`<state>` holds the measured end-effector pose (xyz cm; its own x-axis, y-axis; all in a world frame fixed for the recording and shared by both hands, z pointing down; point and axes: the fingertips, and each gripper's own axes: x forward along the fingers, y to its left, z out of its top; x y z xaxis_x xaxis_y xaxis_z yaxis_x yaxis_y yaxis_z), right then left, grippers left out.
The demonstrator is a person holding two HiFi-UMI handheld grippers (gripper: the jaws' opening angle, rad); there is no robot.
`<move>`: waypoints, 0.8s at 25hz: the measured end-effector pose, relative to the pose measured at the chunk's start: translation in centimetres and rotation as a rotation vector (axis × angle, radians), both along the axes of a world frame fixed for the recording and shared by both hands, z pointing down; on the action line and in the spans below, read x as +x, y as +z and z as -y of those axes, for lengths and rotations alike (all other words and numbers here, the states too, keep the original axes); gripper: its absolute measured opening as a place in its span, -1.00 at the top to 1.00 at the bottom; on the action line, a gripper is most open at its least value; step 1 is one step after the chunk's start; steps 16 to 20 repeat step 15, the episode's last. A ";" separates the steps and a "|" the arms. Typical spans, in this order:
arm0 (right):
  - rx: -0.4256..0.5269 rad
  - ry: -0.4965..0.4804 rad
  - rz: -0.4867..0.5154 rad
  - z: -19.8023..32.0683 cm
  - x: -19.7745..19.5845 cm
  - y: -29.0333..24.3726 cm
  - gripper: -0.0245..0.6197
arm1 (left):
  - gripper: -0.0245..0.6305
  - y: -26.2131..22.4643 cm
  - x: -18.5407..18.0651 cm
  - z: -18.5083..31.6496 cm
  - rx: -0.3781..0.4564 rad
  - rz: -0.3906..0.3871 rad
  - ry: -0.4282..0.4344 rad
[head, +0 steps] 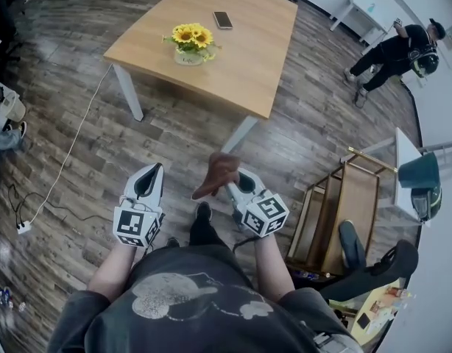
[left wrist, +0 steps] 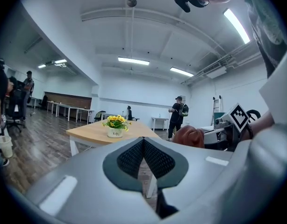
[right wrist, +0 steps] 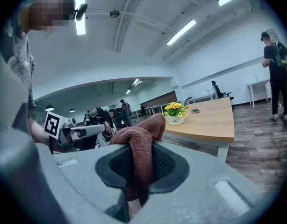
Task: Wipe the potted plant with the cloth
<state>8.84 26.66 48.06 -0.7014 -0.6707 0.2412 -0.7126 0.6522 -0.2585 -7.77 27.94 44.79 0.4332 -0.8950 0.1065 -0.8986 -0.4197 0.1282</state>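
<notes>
A small white pot of yellow flowers, the potted plant [head: 191, 44] [left wrist: 116, 125] [right wrist: 175, 112], stands on the near left part of a wooden table [head: 241, 57]. I stand well short of that table. My right gripper [head: 227, 184] [right wrist: 139, 160] is shut on a reddish-brown cloth [head: 217, 173] [right wrist: 141, 141] [left wrist: 189, 136], which bunches up above its jaws. My left gripper [head: 149, 175] [left wrist: 143, 146] is shut with nothing between its jaws. Both grippers are held side by side in front of my body, pointing toward the table.
A phone [head: 223, 20] lies on the table beyond the plant. A wooden cart [head: 340, 215] stands to my right. A white cable [head: 68, 153] runs over the wood floor to a power strip [head: 23, 228]. A person in black [head: 395, 54] walks at the far right.
</notes>
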 end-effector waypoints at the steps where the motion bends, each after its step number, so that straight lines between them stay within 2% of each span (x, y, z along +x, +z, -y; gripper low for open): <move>1: -0.002 0.002 -0.004 -0.9 -0.4 0.2 0.77 | 0.87 0.3 -0.4 -0.8 -0.004 0.003 0.004; 9: -0.012 0.046 -0.031 -5.3 -0.3 0.7 0.77 | 0.87 0.8 -0.5 -4.1 -0.005 -0.026 0.022; 15: -0.007 0.057 -0.039 -8.4 -2.2 1.1 0.78 | 0.87 1.4 -2.3 -7.3 -0.012 -0.046 0.048; 20: -0.007 0.057 -0.039 -8.4 -2.2 1.1 0.78 | 0.87 1.4 -2.3 -7.3 -0.012 -0.046 0.048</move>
